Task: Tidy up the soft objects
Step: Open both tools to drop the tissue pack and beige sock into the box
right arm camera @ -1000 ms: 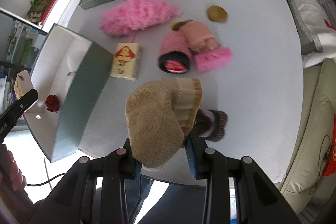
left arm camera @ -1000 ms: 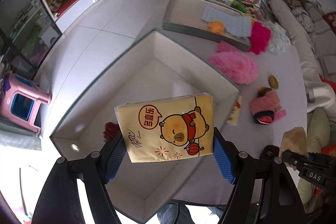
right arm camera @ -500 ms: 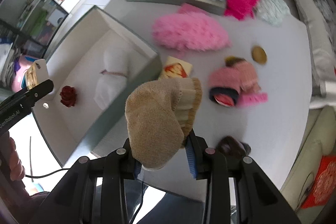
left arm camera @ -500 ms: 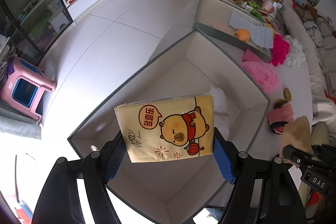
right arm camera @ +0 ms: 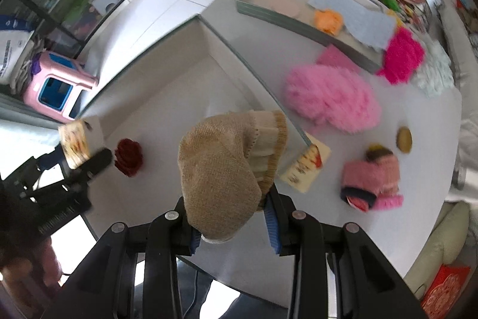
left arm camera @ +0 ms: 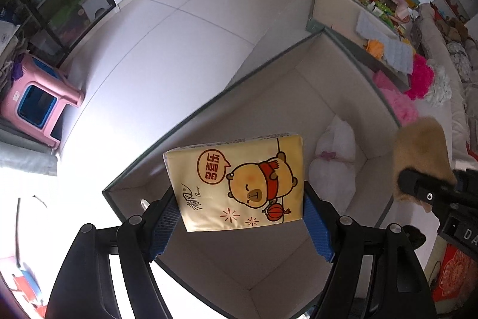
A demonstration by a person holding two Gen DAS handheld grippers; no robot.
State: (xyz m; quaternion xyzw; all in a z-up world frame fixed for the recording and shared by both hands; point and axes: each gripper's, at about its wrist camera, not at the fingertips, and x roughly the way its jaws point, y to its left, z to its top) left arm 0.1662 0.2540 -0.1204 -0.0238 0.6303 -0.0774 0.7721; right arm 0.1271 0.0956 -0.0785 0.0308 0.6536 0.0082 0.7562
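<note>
Two items in transit: left gripper (left arm camera: 242, 217) pinches tissue pack (left arm camera: 236, 181), frame centre, over near bin (left arm camera: 298, 79); right gripper (right arm camera: 231, 221) clamps tan sock (right arm camera: 227, 166). Bin holds red rose (right arm camera: 128, 157) & white bag (left arm camera: 334, 154). Approx. half left: pink fluffy piece (right arm camera: 331, 100), pink socks (right arm camera: 373, 178), centre-right on tabletop.

Left claw (left arm camera: 242, 217) points steeply down, blue pads clamped on both side edges of a yellow tissue pack (left arm camera: 236, 181), held flat-face toward the camera. Right claw (right arm camera: 231, 224) points straight down, jaws pinched tight on a tan knit sock (right arm camera: 221, 172) that bulges out ahead of the fingers. In the right wrist view the left claw sits at far left, a hand (right arm camera: 27, 268) gripping its handle
</note>
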